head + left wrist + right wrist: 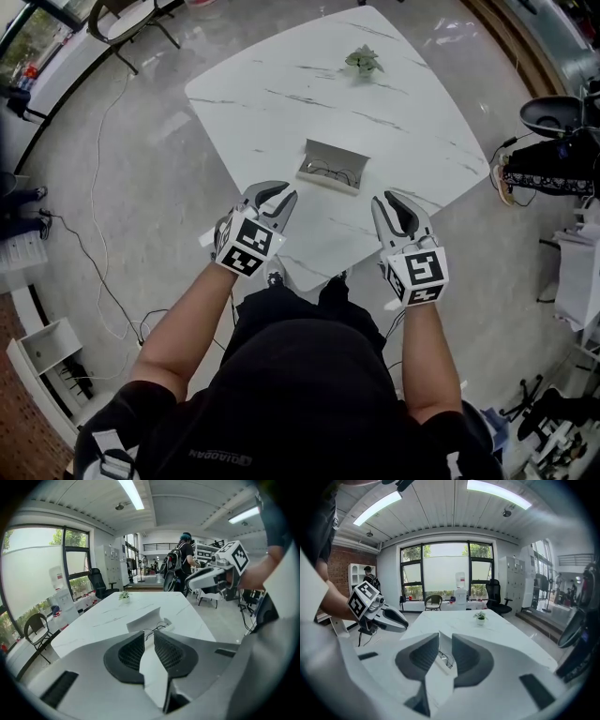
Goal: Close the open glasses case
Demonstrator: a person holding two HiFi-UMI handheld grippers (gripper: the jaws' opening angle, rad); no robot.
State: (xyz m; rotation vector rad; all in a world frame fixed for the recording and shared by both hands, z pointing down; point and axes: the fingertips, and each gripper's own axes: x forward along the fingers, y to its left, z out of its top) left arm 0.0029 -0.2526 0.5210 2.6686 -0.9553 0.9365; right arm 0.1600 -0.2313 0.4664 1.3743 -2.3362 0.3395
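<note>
The open glasses case [331, 167] lies near the middle of the white marble table [281, 84], its lid raised at the far side and dark-framed glasses inside. Both grippers hover over the table's near edge, short of the case. My left gripper [272, 195] is at its near left, my right gripper [398, 206] at its near right. Each has its jaws drawn nearly together with only a thin slit and nothing held. The left gripper view shows the case [145, 619] just past the jaw tips [149, 632]. In the right gripper view the case [444, 663] shows through the slit [446, 637].
A small potted plant [363, 61] stands at the table's far side. A chair [127, 19] sits beyond the far left corner, cables [94, 234] run over the floor at left, and dark equipment [553, 117] stands at right. A person [183, 559] stands in the background.
</note>
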